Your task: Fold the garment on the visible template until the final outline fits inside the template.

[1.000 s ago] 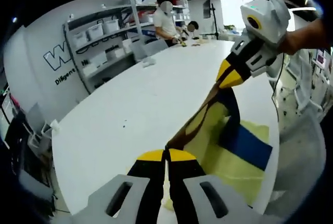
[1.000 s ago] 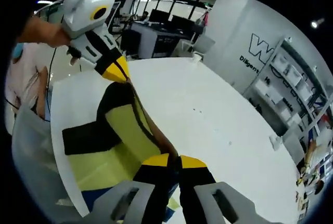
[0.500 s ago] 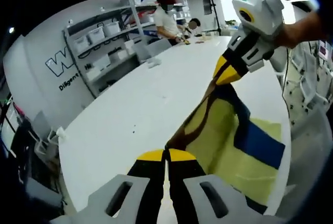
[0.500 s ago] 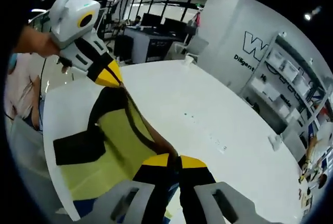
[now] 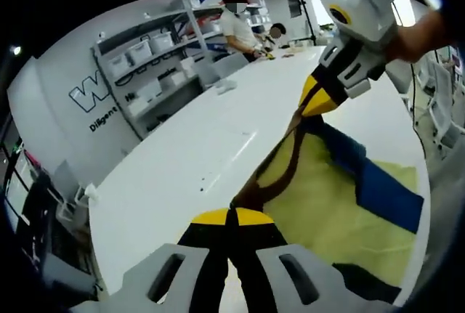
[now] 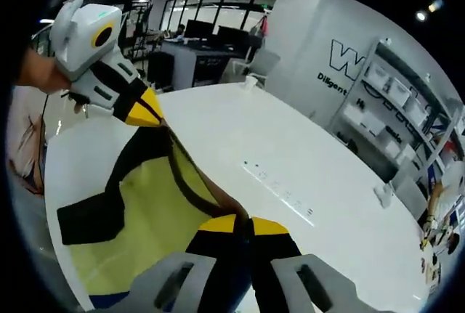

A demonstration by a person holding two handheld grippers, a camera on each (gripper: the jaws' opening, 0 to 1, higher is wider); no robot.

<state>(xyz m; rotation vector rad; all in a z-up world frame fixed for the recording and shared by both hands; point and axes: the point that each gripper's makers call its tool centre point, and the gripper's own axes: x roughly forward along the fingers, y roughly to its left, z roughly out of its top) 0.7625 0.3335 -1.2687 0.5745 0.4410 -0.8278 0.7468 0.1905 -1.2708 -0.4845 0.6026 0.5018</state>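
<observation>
Left gripper (image 5: 231, 215) and right gripper (image 6: 243, 220): jaws closed on the garment (image 5: 320, 204) top edge | garment hangs stretched over the white table's (image 5: 196, 160) near edge | change: more cloth now over the tabletop | fold not begun.

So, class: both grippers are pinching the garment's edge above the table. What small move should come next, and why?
Probably lower it flat: both the left gripper and right gripper hold the garment taut, lifted off the table.
</observation>
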